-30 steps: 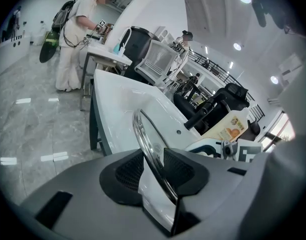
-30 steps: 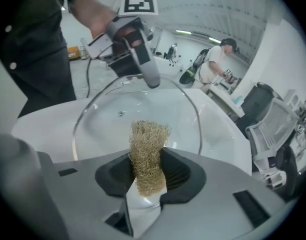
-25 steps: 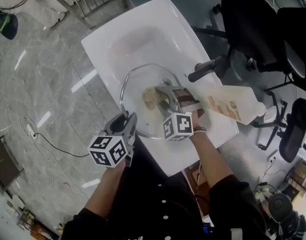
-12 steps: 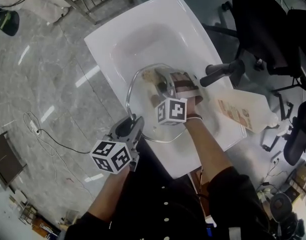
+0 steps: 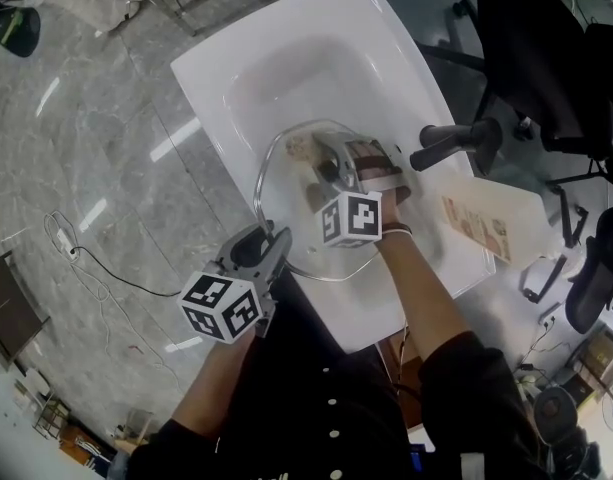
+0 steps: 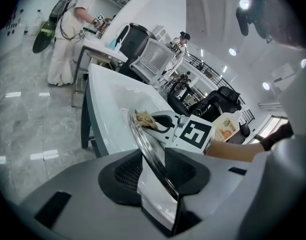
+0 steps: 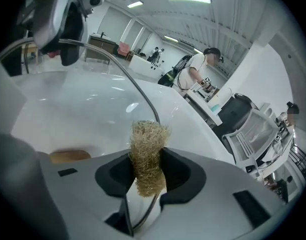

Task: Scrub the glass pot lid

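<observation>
The glass pot lid (image 5: 286, 213) stands tilted over the white sink (image 5: 216, 88). My left gripper (image 5: 269, 236) grips its near rim. In the left gripper view the lid (image 6: 148, 144) runs edge-on between the pads; the jaws have just been opening slightly, with the rim still clamped between them. My right gripper (image 5: 324, 165) is shut on a beige scrub pad (image 5: 304, 149) and presses it against the lid near its far rim. In the right gripper view the scrub pad (image 7: 149, 154) sticks up between the jaws, with the lid's metal rim (image 7: 133, 79) arching beyond.
A black faucet handle (image 5: 456, 143) juts over the sink's right side. A soap bottle (image 5: 481, 223) lies on the right ledge. Black office chairs (image 5: 546, 58) stand to the right, with marble floor on the left. People work at a counter (image 6: 100, 46) far behind.
My right gripper has slid the scrub pad from the lid's middle toward its far rim. The left gripper has kept its place at the near rim.
</observation>
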A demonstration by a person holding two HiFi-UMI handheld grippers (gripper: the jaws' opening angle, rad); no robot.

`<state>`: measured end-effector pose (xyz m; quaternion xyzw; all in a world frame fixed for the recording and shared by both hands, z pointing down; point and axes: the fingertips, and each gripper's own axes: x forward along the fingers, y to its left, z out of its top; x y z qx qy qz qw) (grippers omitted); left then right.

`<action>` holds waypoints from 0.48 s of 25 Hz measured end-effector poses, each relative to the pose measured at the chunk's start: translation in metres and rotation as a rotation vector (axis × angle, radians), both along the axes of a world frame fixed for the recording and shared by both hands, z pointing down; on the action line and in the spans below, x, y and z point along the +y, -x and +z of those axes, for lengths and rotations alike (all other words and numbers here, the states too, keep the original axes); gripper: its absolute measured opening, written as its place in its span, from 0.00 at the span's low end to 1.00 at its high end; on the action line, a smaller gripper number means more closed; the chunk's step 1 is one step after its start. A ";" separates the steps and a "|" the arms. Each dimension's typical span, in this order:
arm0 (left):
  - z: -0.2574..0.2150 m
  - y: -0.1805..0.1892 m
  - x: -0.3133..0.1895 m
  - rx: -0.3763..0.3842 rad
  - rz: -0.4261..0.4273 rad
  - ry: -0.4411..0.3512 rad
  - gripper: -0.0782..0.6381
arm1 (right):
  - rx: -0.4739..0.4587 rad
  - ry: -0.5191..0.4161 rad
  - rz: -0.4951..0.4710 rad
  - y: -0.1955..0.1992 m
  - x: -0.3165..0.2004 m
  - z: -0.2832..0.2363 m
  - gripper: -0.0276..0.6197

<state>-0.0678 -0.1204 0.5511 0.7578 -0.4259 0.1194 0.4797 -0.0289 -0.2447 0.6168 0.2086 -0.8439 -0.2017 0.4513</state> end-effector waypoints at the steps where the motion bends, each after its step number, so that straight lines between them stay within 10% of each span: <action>1: 0.000 0.000 0.000 0.000 0.000 0.000 0.33 | 0.000 0.010 -0.015 0.000 0.004 0.000 0.27; 12: 0.001 -0.001 0.001 -0.016 0.011 -0.003 0.33 | 0.037 0.060 -0.161 -0.005 0.069 -0.006 0.27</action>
